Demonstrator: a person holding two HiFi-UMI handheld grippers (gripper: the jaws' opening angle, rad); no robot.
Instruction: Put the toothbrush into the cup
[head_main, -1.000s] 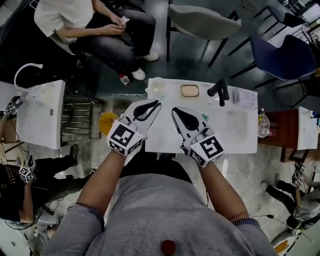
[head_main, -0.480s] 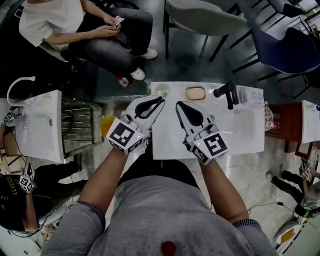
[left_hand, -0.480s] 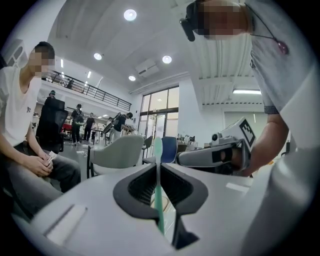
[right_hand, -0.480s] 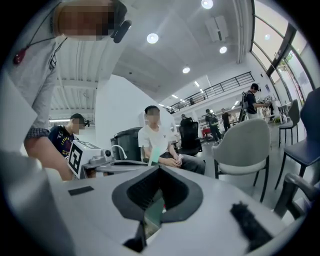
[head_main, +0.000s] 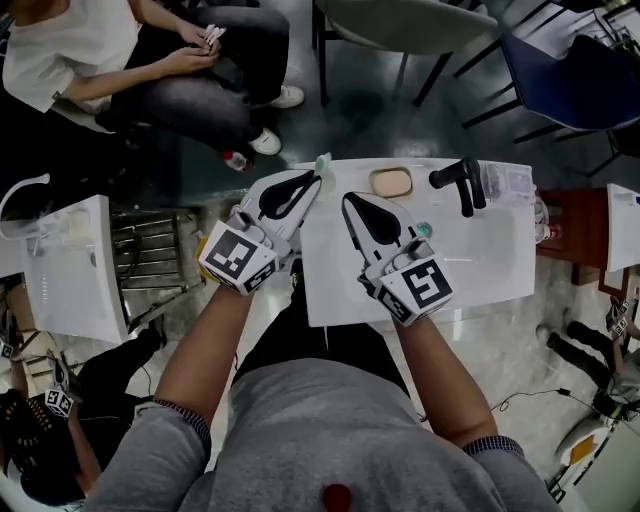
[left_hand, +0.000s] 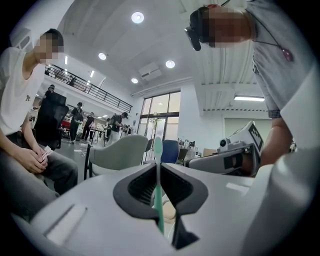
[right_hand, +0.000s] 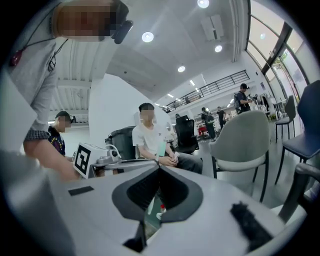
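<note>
The left hand-held gripper pinches a slim pale green plastic toothbrush between its jaw tips. The brush stands upright in the grip, its wider rounded end rising above the jaws and its thin handle running down below them. In the head view this hand-held gripper points away from the person, over the far left corner of a white table with a sunken basin. The brush's pale end shows just past the tips (right at the table's far edge).

The right hand-held gripper has its jaws pressed together with nothing between them. It sits just to the right of the left one, over the table's near left part, and the two sets of tips are near each other but apart.

Beyond the right hand-held gripper and a little to its right, a beige oval bar of soap lies by the table's far edge. A black metal faucet stands farther right again. Off the table, beyond and left of the left hand-held gripper, a seated person in a white shirt holds both hands together in the lap. A grey shell chair stands straight ahead of both hand-held grippers.
</note>
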